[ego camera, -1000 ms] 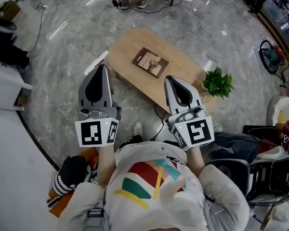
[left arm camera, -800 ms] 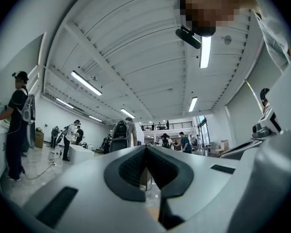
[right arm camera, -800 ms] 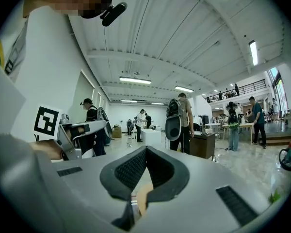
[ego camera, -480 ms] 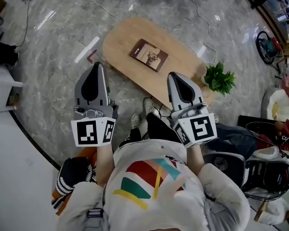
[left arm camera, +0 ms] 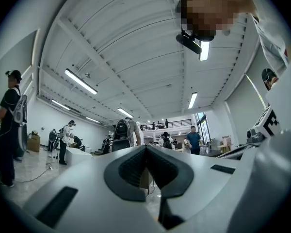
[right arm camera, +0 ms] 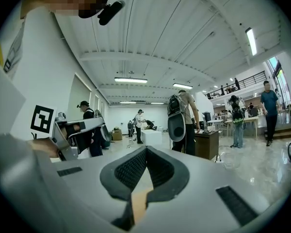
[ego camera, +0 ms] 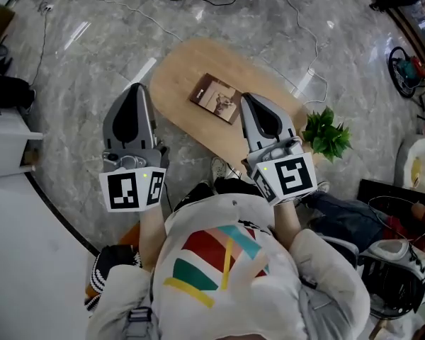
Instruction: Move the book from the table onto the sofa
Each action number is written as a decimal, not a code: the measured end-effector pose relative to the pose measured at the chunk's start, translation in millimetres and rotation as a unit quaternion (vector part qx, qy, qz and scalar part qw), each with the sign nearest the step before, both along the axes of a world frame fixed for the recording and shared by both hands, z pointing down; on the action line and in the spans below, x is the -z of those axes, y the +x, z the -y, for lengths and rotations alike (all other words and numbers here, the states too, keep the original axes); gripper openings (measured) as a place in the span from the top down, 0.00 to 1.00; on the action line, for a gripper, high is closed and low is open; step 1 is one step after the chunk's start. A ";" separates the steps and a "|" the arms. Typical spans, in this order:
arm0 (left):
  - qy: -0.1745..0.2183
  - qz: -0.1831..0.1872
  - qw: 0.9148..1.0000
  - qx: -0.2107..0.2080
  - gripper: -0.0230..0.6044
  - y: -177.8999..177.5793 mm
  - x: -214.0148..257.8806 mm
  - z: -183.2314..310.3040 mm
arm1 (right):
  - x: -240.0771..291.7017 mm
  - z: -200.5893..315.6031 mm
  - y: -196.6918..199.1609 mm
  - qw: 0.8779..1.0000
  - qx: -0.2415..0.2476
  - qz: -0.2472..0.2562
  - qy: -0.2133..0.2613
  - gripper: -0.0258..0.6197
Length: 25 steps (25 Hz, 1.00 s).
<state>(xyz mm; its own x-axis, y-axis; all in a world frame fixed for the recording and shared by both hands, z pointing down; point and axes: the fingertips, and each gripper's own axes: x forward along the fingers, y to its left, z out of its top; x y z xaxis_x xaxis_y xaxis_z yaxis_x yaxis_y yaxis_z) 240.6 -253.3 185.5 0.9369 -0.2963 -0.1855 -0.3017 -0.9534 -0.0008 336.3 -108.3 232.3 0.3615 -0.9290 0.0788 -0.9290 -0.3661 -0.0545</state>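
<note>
Book (ego camera: 217,98) flat near middle of oval table (ego camera: 176,73), untouched. Right gripper (ego camera: 246,100) over table's near edge, just beside book. Left gripper (ego camera: 136,88) off table's left end, above floor. Both jaw pairs pressed tip to tip, nothing between. Step looks like approach, grasp not begun. Next: open jaws, drop to book's edge, pinch thin cover. Sofa not in view.
</note>
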 end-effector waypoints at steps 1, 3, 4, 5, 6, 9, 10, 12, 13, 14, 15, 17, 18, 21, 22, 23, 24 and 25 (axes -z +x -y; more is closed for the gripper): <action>-0.006 -0.004 1.000 -0.003 0.95 10.5 -1.1 1.1 | -2.5 -0.2 9.9 1.000 0.000 0.001 -0.001 0.94; -0.021 -0.011 1.000 -0.011 0.95 29.3 -7.7 2.4 | -11.6 0.2 27.4 1.000 0.000 0.002 -0.009 0.94; -0.023 -0.010 1.000 -0.015 0.95 39.1 -11.6 3.2 | -15.5 1.9 35.8 1.000 0.000 0.001 -0.013 0.94; -0.020 -0.005 1.000 -0.019 0.95 48.8 -15.3 3.9 | -17.8 4.3 43.4 1.000 -0.002 -0.001 -0.016 0.94; -0.015 0.002 1.000 -0.024 0.95 57.5 -18.8 4.4 | -18.4 6.7 49.9 1.000 -0.004 -0.003 -0.016 0.94; -0.014 0.014 0.999 -0.036 0.95 78.2 -29.9 5.8 | -19.0 13.3 65.2 1.000 -0.012 -0.004 -0.016 0.94; -0.017 0.015 0.999 -0.040 0.95 84.1 -34.3 6.3 | -21.3 15.5 69.5 1.000 -0.015 -0.004 -0.019 0.94; -0.017 0.020 0.998 -0.050 0.95 96.2 -43.9 7.4 | -29.2 21.1 77.9 0.999 -0.022 -0.004 -0.030 0.94; -0.014 0.022 0.998 -0.057 0.95 102.4 -49.5 8.4 | -34.8 24.9 81.9 0.999 -0.025 -0.002 -0.036 0.94; -0.010 0.023 0.998 -0.064 0.95 107.5 -57.2 9.1 | -42.5 29.1 85.1 0.999 -0.026 0.001 -0.042 0.94; -0.009 0.024 0.997 -0.070 0.95 110.5 -68.6 9.6 | -53.1 33.0 86.5 0.998 -0.025 0.005 -0.049 0.94; -0.015 0.032 0.996 -0.077 0.95 112.4 -103.9 11.8 | -85.4 40.4 85.4 0.997 -0.018 0.010 -0.071 0.94; -0.021 0.040 0.996 -0.079 0.95 114.2 -126.3 15.0 | -107.9 44.2 85.1 0.996 -0.014 0.010 -0.088 0.94; -0.041 0.068 0.994 -0.080 0.95 123.5 -197.3 30.9 | -198.6 54.8 86.8 0.986 -0.010 0.038 -0.161 0.94; -0.047 0.076 0.993 -0.080 0.95 125.0 -220.9 36.1 | -231.6 58.4 87.2 0.981 -0.011 0.056 -0.183 0.94; -0.054 0.083 0.992 -0.080 0.95 125.7 -244.8 40.7 | -263.1 63.3 88.7 0.977 -0.012 0.072 -0.198 0.94; -0.061 0.089 0.991 -0.078 0.95 125.8 -268.5 44.6 | -291.7 69.8 91.4 0.975 -0.013 0.083 -0.203 0.94; -0.068 0.095 0.990 -0.076 0.95 124.9 -291.3 47.7 | -317.3 77.5 94.9 0.976 -0.014 0.090 -0.200 0.94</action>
